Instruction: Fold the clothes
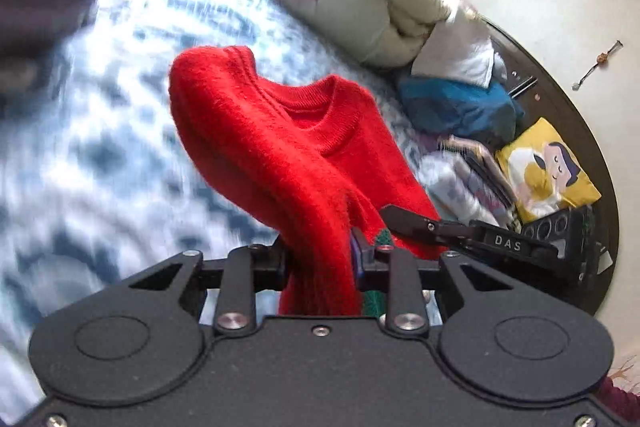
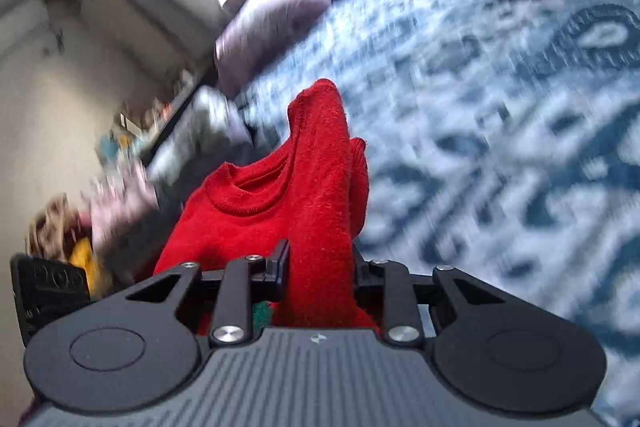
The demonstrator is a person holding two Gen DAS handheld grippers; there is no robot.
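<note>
Your left gripper [image 1: 320, 259] has its jaws closed tight on a bunched fold of the red sweater [image 1: 280, 147], and the knit rises out of the jaws and drapes forward, with the ribbed round neckline facing up just beyond the pinch. Your right gripper [image 2: 320, 267] is clamped on the same red sweater [image 2: 272, 211] in the same way: a thick ridge of fabric stands up between its jaws, and the collar opens to the left of that ridge. In the left wrist view the right gripper [image 1: 390, 217] shows at the sweater's right side, its black finger against the knit. The garment hangs lifted between your two grippers above the blue-and-white patterned bedspread [image 1: 120, 131], which is streaked with motion blur in both views. Along the far edge of the bed lies a pile of clothes [image 1: 400, 7] in pink, cream and blue, and beside it a yellow printed cushion [image 1: 548, 171] near the dark rim of the bed. A green patch shows on the knit low inside your left jaws.
</note>
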